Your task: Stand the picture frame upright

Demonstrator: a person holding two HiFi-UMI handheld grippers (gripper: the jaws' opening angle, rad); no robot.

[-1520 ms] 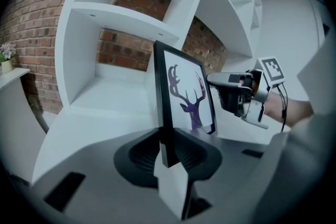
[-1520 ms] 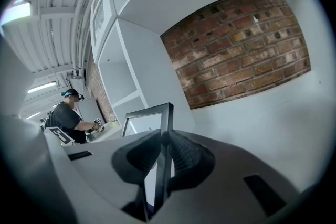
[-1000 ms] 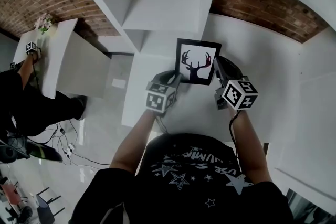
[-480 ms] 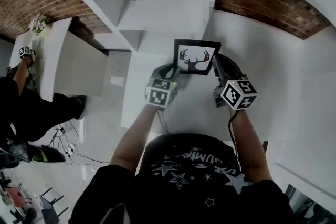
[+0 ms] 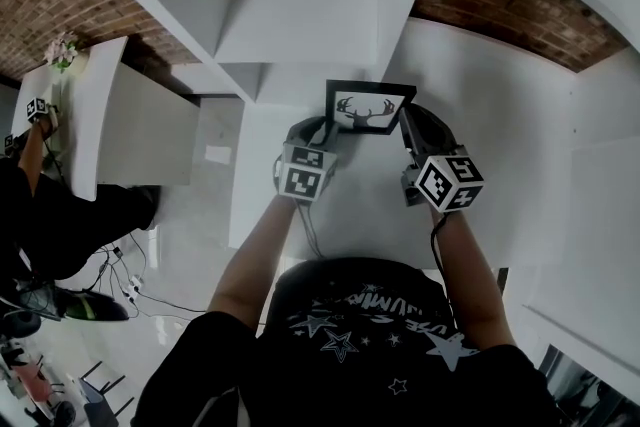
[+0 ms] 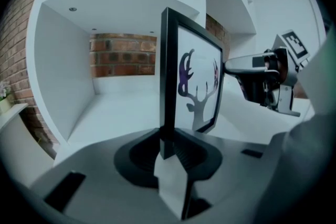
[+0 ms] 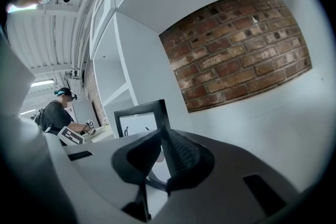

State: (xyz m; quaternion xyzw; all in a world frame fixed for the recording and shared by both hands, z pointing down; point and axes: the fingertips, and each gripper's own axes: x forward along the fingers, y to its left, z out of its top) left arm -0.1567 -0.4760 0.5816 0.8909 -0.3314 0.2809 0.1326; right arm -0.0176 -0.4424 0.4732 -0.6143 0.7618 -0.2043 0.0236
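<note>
Holding the picture frame [image 5: 368, 107] between both tongs, over the white bench [image 5: 490, 125] and just in front of the white shelf unit [image 5: 300, 15].

Clamping the left tongs [image 5: 325, 125] on the frame's left edge; in the left gripper view, gripping the black edge right where it is running down between the two jaws. Clamping the right tongs [image 5: 408, 123] on the opposite edge; in the right gripper view, closing both jaws onto the thin black border.

Carrying the frame close to upright: appearing in the head view as a squat, foreshortened shape, wider along the top than along the bottom, with the picture side facing the person. Standing tall and nearly vertical in the left gripper view, seen almost edge-on.

Showing a narrow black border around a white picture. Displaying at the middle a dark silhouette of a deer's head with branching antlers spreading to both sides. Picking up a purplish tint on the antlers in the left gripper view.

Not revealing in any view whether the lower edge is touching the bench.

Backing onto a red brick wall [image 5: 520, 5] behind the bench and the shelves. Sharing the room with another person [image 7: 55, 113], far off to the left.
</note>
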